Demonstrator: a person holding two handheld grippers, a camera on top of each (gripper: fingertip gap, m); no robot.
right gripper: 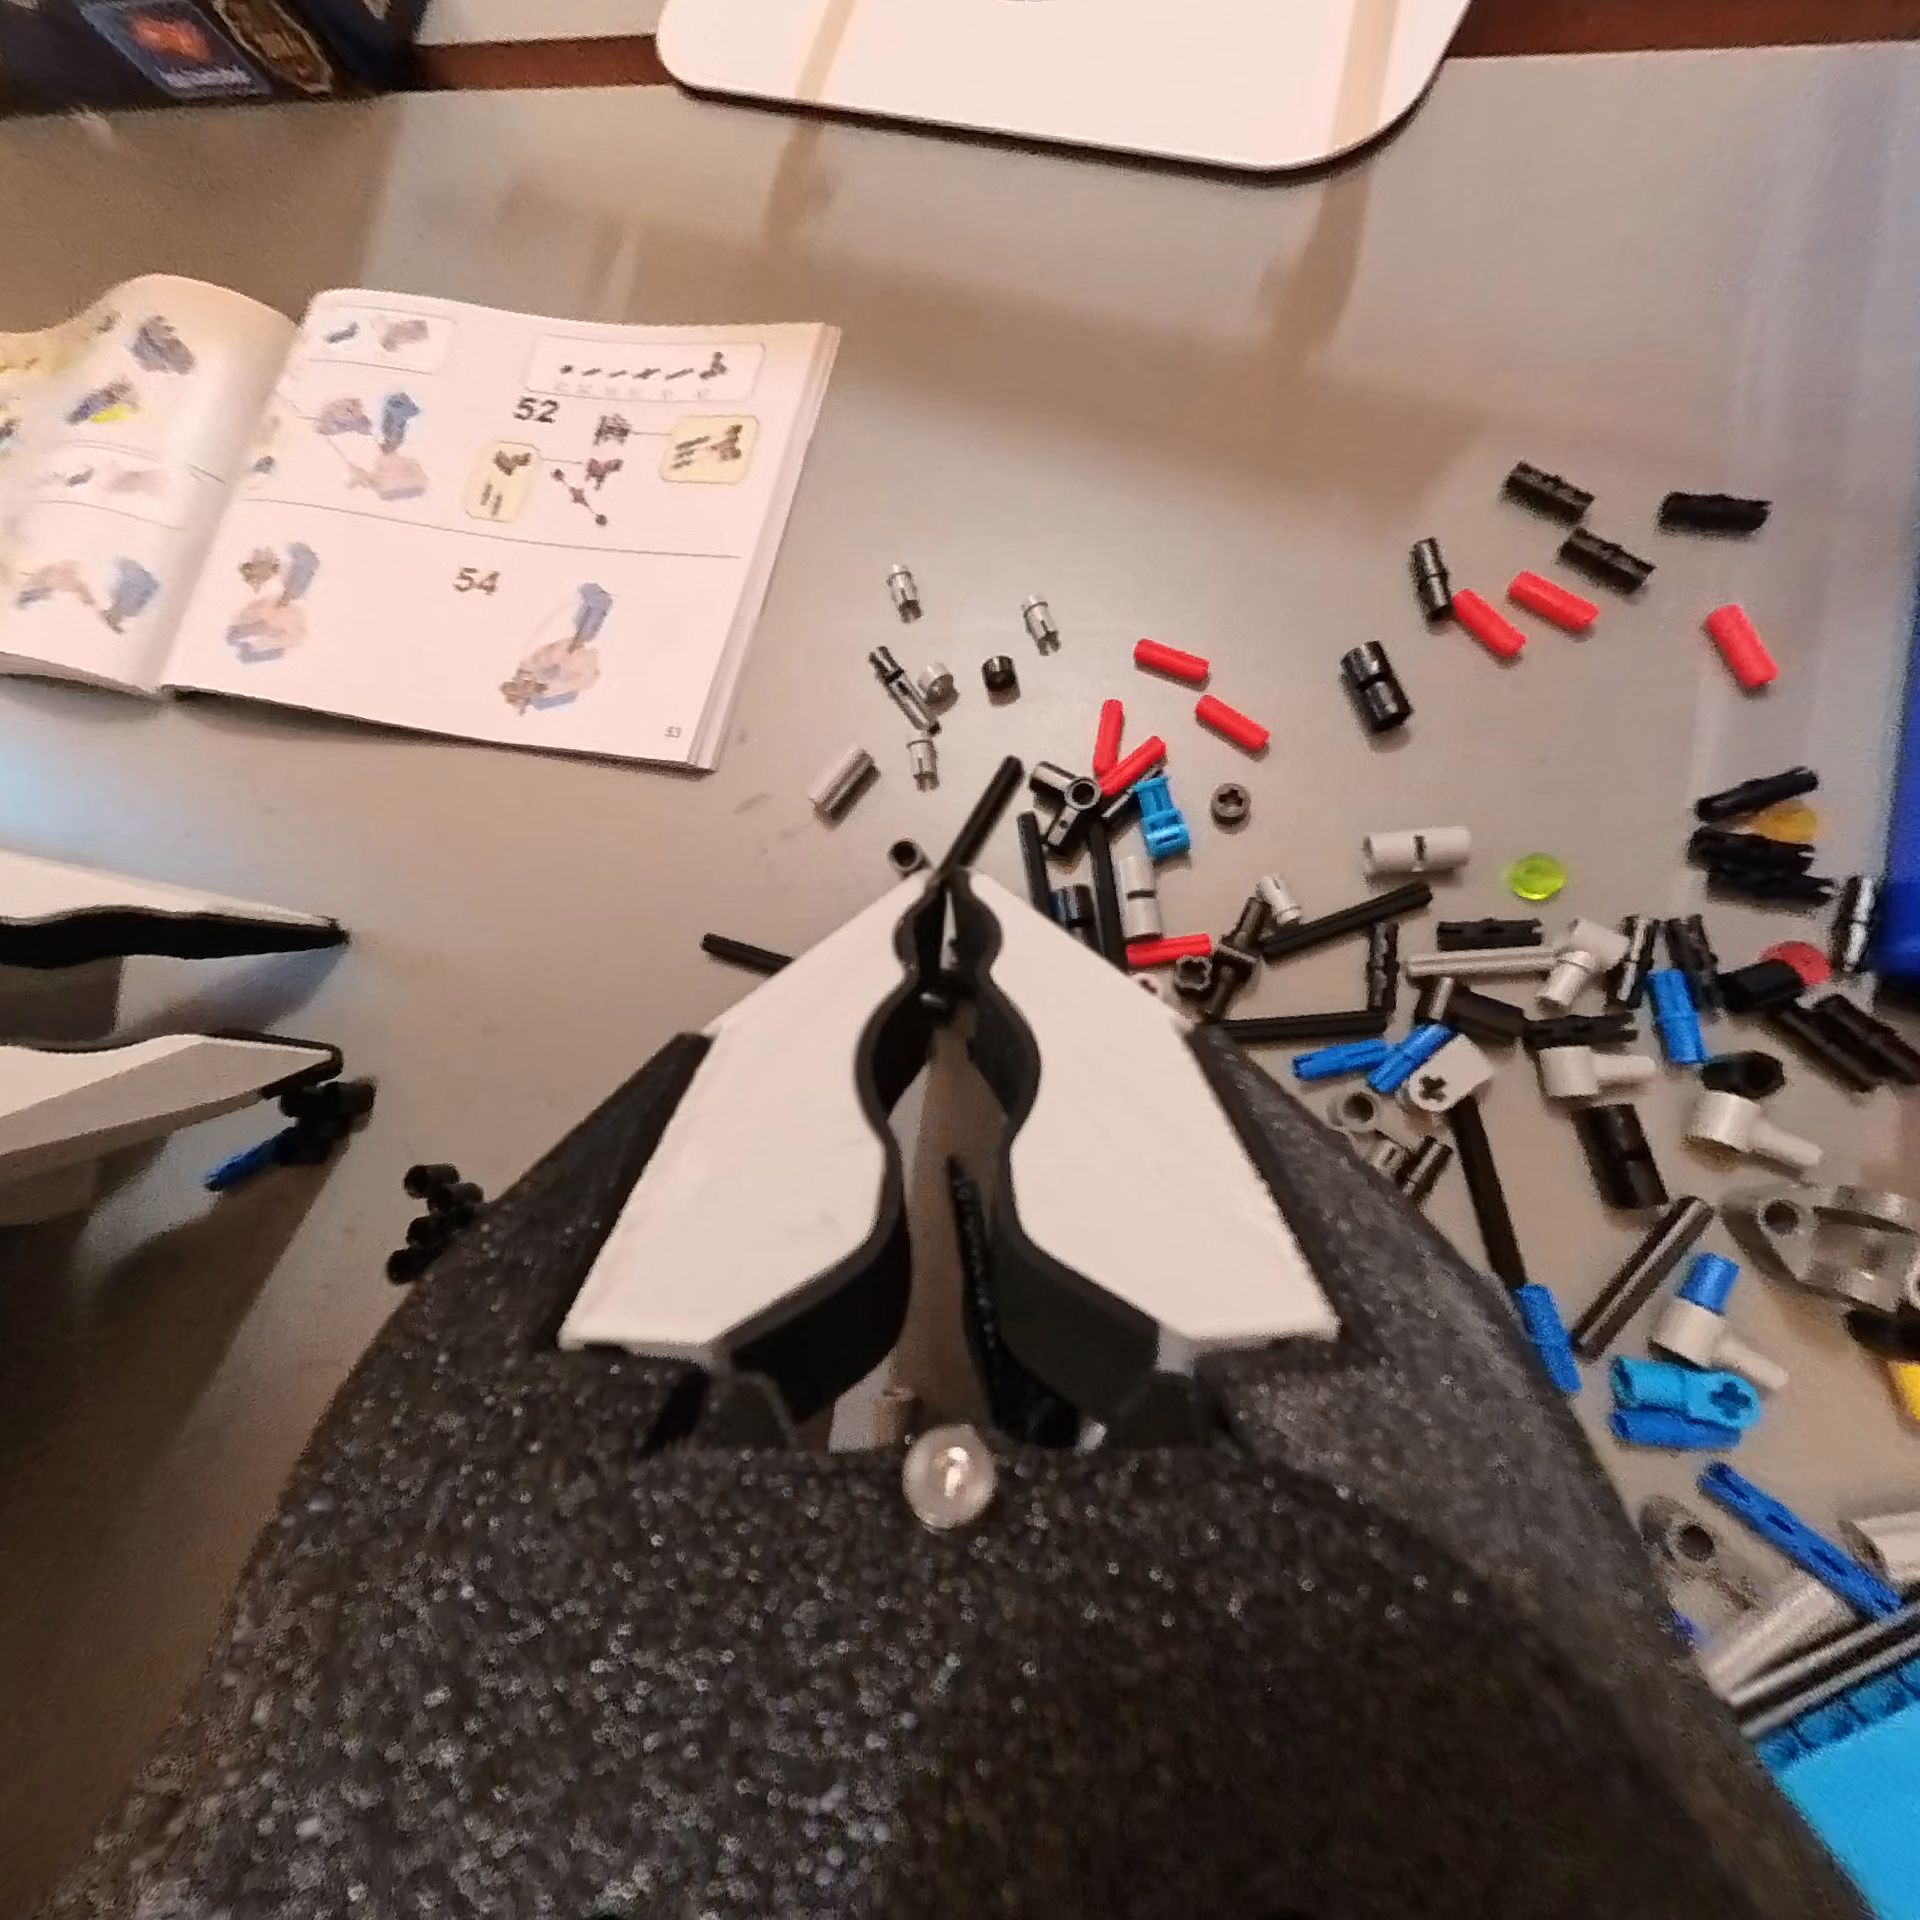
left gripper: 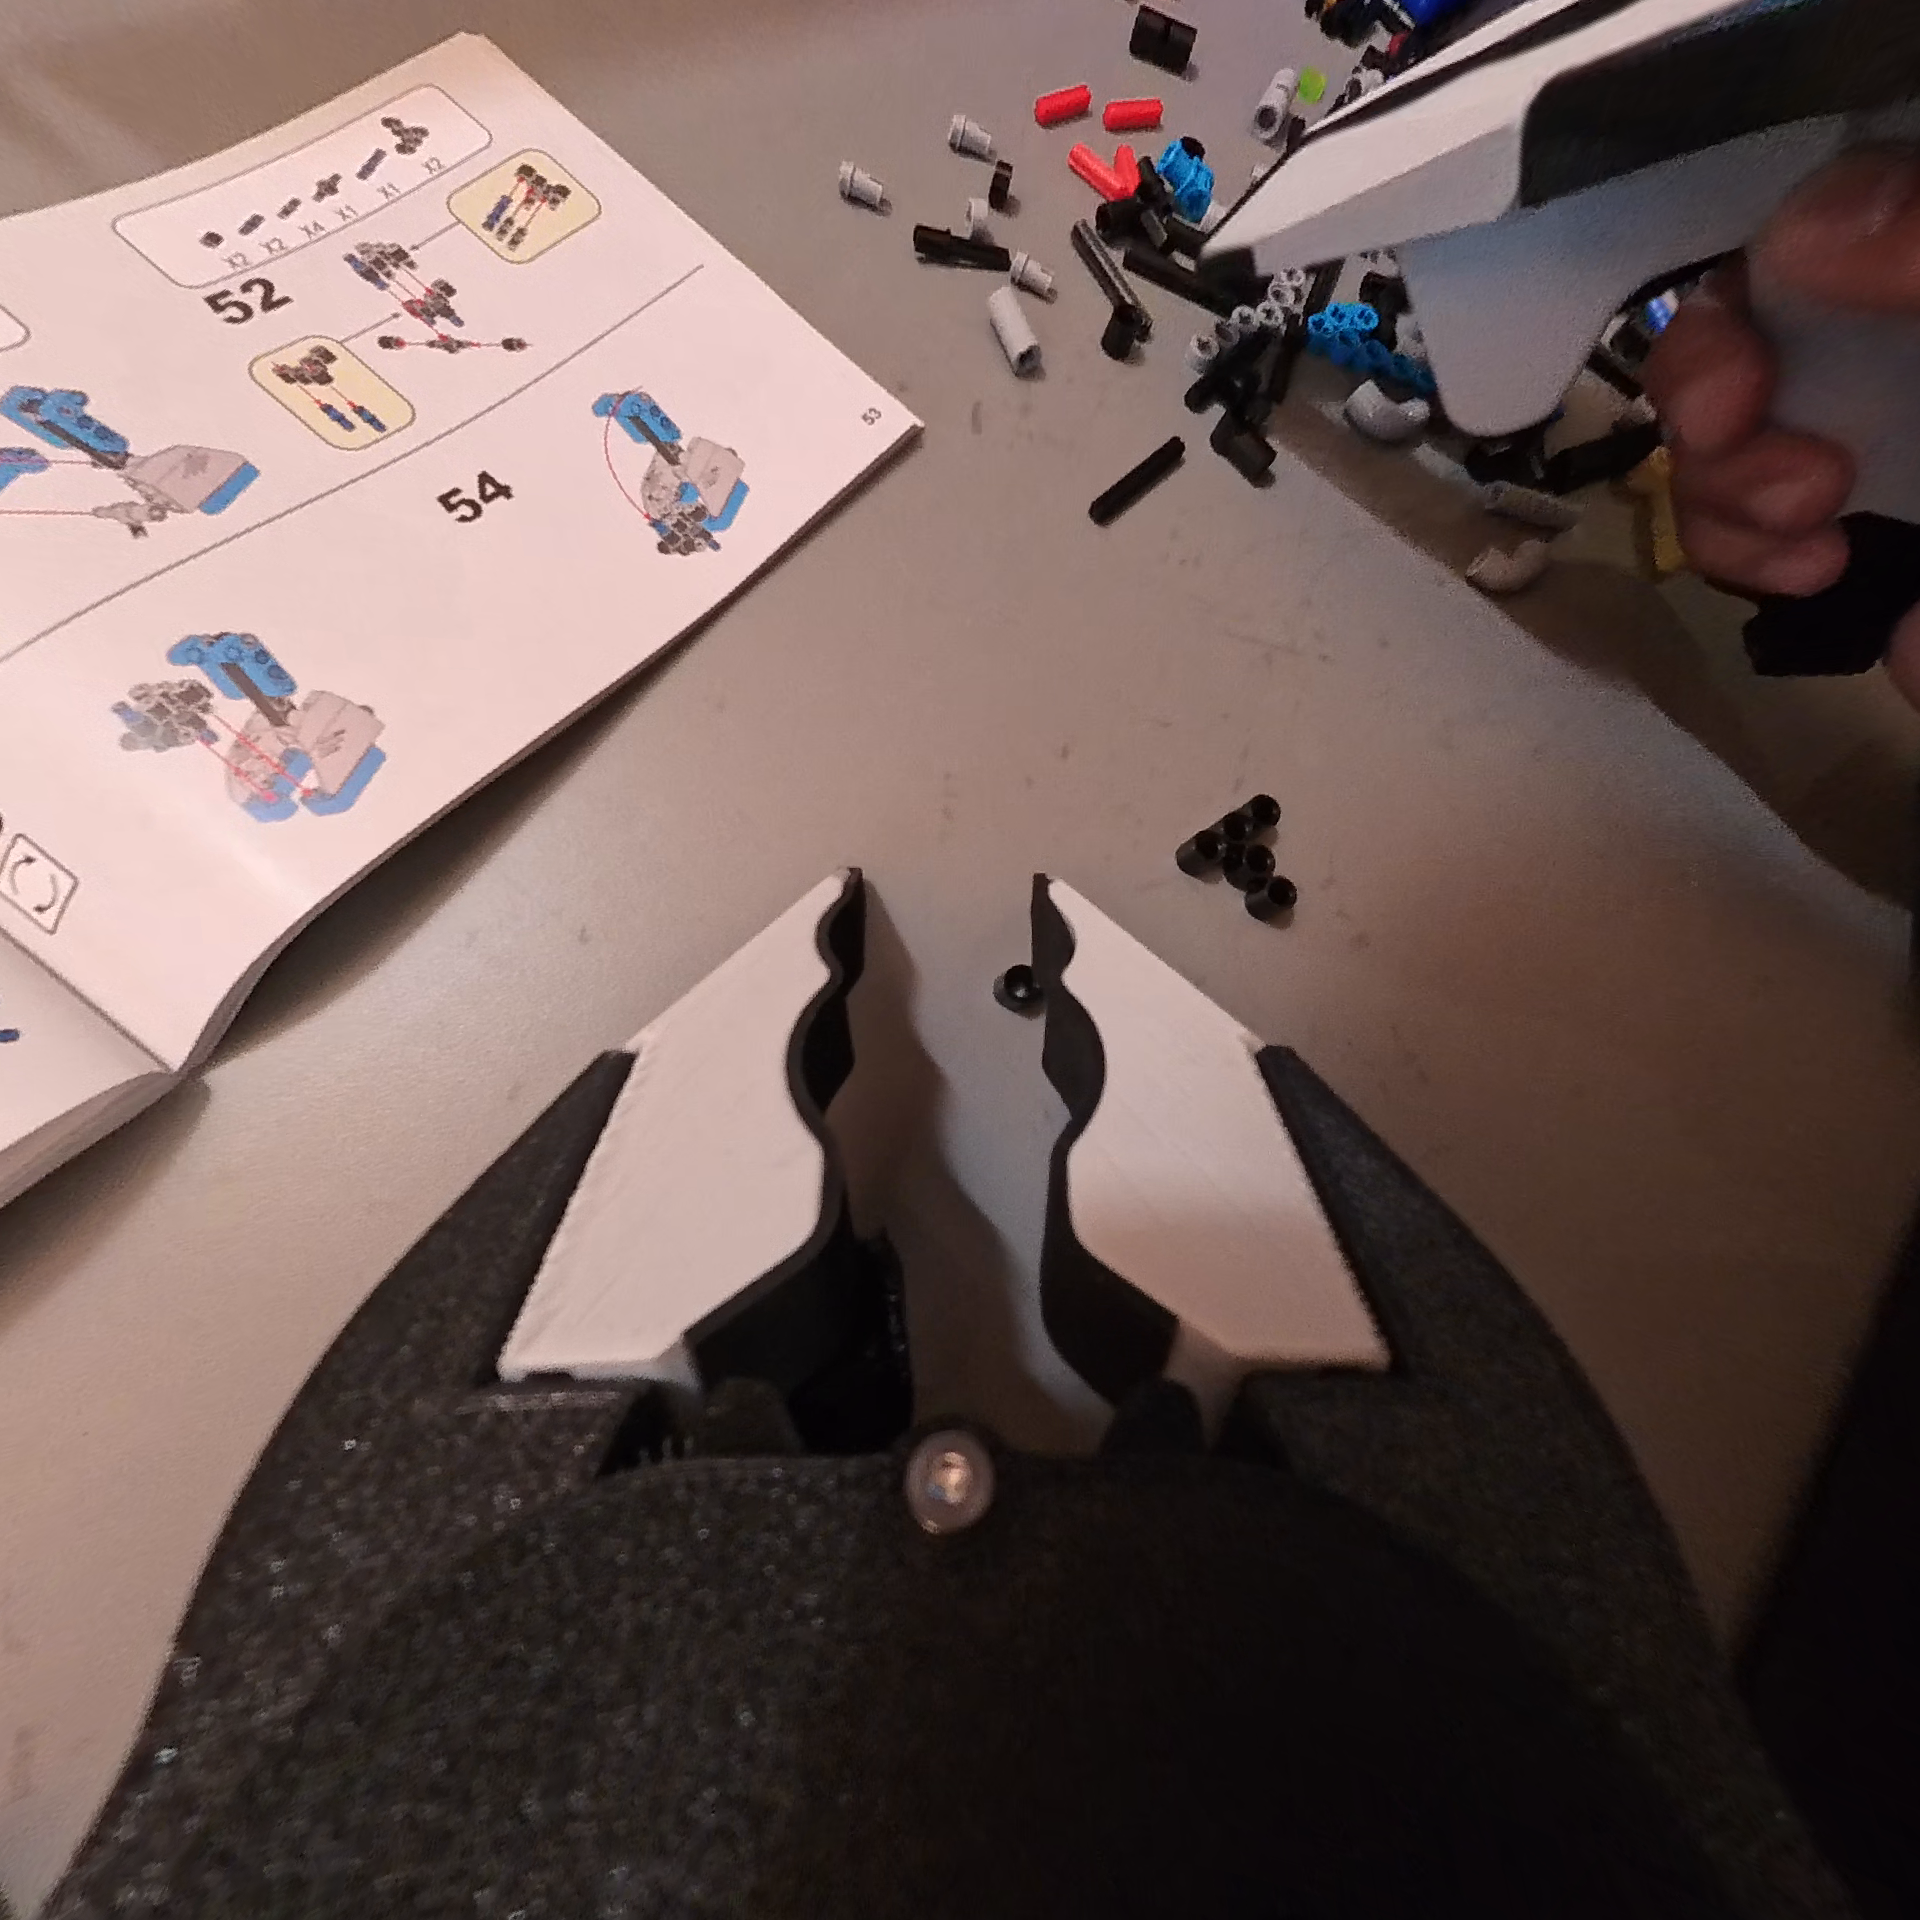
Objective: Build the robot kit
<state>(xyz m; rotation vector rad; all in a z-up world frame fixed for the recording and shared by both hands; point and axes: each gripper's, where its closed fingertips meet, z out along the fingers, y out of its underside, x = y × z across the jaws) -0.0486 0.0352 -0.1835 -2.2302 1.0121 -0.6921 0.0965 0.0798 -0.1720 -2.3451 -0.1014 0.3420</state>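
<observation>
The right gripper [right gripper: 951, 883] pinched a thin black axle [right gripper: 977, 821], its long axis running forward past the fingers. The left gripper [left gripper: 945, 878] stood wide, empty (small black bush [left gripper: 1018, 985] between fingers), over the desk [left gripper: 935, 675].

Grey bench under soft, warm light

You look down on a smooth grey-beige bench [right gripper: 1143, 436] with a dull sheen; it bears faint scuffs and small dark marks near the middle in your left wrist view. In the right wrist view, pale streaks of reflected light run down its far part. At the far edge a dark brown strip [right gripper: 540, 62] shows beyond the bench, and a cream, round-cornered flat base [right gripper: 1060, 83] rests there. At the far left corner stands a dark box [right gripper: 197, 47], too blurred for you to tell more.
</observation>
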